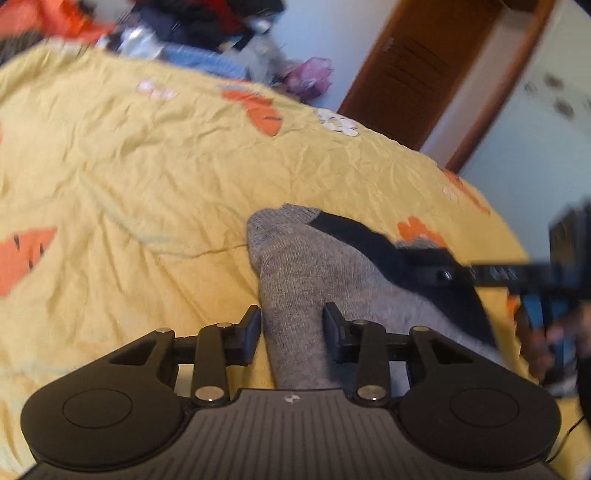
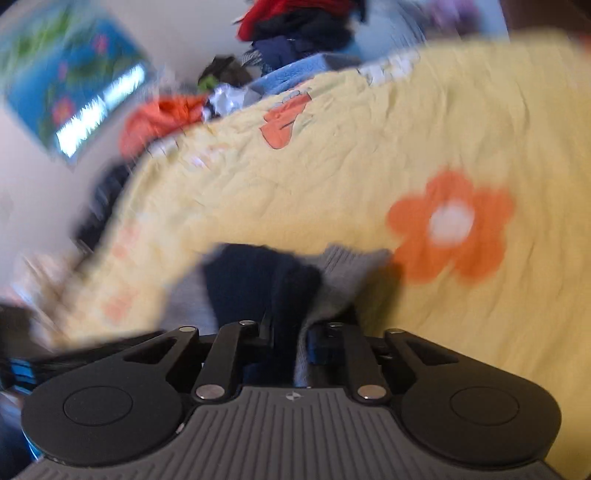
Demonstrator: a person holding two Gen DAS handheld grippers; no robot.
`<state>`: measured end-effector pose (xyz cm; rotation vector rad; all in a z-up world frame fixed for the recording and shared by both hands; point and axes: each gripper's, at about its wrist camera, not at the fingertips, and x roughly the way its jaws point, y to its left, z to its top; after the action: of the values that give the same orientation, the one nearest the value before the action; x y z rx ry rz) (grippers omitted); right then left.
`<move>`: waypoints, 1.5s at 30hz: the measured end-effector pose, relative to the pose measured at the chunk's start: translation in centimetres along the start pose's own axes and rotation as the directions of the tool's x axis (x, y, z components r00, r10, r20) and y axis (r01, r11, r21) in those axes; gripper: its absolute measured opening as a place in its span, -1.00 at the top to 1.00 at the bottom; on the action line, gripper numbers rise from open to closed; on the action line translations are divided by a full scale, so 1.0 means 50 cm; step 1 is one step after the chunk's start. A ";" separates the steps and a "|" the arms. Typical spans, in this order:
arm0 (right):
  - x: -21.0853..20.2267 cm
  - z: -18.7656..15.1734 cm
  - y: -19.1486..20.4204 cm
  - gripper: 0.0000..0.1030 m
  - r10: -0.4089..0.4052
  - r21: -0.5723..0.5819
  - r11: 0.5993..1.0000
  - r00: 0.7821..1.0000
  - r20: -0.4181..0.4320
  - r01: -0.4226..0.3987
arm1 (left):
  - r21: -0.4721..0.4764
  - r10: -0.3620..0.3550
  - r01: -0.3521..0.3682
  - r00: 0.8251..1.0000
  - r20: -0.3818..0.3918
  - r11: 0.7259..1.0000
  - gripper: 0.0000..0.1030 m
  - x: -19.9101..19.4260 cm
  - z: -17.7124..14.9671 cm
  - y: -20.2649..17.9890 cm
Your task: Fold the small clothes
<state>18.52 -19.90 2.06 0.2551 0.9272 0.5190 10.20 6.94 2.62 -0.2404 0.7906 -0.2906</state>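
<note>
A grey sock (image 1: 295,266) with a black part (image 1: 351,229) lies on the yellow flowered bedspread (image 1: 147,166). My left gripper (image 1: 291,328) stands over its near end, jaws apart, the grey knit filling the gap between the fingers (image 1: 251,332) without looking pinched. From the right, my right gripper (image 1: 443,275) reaches onto the black part. In the blurred right wrist view the right gripper (image 2: 291,336) is shut on the sock (image 2: 343,273), with dark navy fabric (image 2: 255,280) and grey knit bunched between its narrow jaws.
A pile of clothes (image 1: 207,22) in red, navy, orange and light blue lies at the far edge of the bed. A brown door (image 1: 417,70) stands beyond the bed at the right. A pink bag (image 1: 310,77) sits near it.
</note>
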 end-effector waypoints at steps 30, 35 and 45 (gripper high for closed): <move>-0.219 -0.266 0.071 0.80 0.080 -0.098 0.991 0.993 -0.084 -0.089 | 0.348 0.154 -0.180 0.983 0.100 0.920 0.87 -0.216 -0.295 -0.102; -0.217 -0.281 0.055 0.49 0.114 -0.071 0.990 0.990 -0.083 -0.120 | 0.318 0.166 -0.194 0.980 0.112 0.928 0.87 -0.215 -0.295 -0.106; -0.145 -0.036 -0.001 -0.10 0.023 0.068 0.997 0.997 0.075 -0.028 | 0.311 0.174 -0.201 0.978 0.114 0.929 0.87 -0.211 -0.295 -0.110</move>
<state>13.55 -23.78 6.02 0.3465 0.8718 0.4983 -8.46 3.90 1.33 0.1304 0.6652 -0.2225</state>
